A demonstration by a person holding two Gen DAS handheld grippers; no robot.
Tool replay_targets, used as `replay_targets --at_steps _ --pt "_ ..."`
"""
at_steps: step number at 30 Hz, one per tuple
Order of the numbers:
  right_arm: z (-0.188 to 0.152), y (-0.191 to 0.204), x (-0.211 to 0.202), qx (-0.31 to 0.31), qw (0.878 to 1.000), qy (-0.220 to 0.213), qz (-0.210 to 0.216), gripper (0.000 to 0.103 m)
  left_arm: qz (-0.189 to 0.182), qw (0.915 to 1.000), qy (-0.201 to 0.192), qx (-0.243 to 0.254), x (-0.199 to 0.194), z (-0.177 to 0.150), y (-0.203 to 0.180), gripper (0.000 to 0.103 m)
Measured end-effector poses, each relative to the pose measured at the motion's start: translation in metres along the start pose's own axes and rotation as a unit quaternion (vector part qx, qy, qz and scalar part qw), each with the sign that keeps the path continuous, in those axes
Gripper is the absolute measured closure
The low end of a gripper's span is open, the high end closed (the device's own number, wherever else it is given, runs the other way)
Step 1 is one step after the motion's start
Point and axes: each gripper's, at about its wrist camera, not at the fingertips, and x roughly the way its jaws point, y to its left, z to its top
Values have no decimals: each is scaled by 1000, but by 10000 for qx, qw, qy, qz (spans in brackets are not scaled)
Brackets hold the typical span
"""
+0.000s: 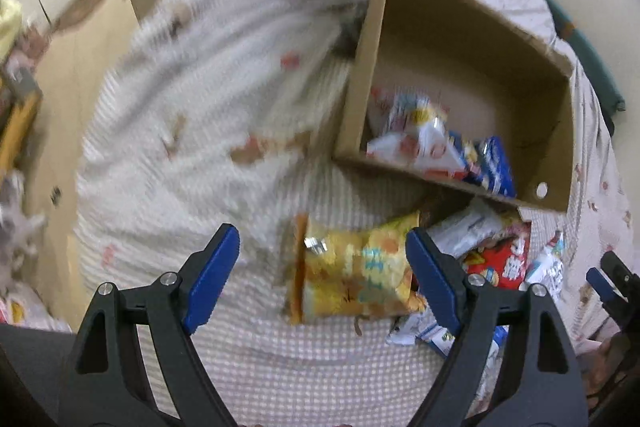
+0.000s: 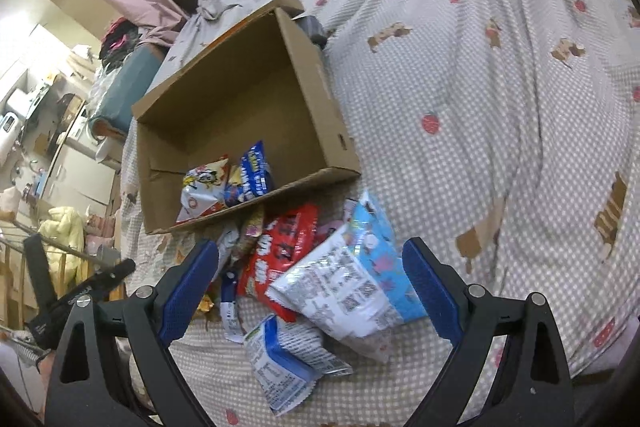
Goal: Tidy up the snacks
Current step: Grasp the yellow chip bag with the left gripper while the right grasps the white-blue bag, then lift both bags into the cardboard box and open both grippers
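Snack packets (image 2: 320,267) heaped before cardboard box (image 2: 312,87) on checked bedspread (image 2: 480,107), both grippers' fingers apart, empty.

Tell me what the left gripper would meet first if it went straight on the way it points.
Probably the yellow snack bag lying on the checked bedcover; the left gripper has open jaws framing it. Depth is unclear.

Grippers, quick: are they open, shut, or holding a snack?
Left gripper: open, holding nothing, above the yellow snack bag.
Right gripper: open, holding nothing, over the snack pile.
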Motion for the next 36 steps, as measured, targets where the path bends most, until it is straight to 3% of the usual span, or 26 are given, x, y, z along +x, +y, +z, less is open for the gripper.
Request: replay_targets --at_steps 4,13,17,23,32,36 --pt "-1 -10 -2 97 9999 29 -70 8 -200 9985 504 -48 32 -9 -6 20" --pt "-1 -21 -2 238 9996 109 -99 8 -201 9944 1036 -29 74 -18 -20 14" --pt "-1 -24 7 261 9988 316 -256 7 -176 9953 954 -41 76 -17 -22 17" --pt "-8 -22 40 166 9935 1005 -501 8 -174 9948 991 155 73 -14 -31 40" --pt "-23 5 78 -907 9796 1548 -909 7 -167 9953 941 145 57 -9 -28 44" --pt "-23 2 81 -850 9809 1558 -798 7 -123 9963 820 242 49 -5 -29 45"
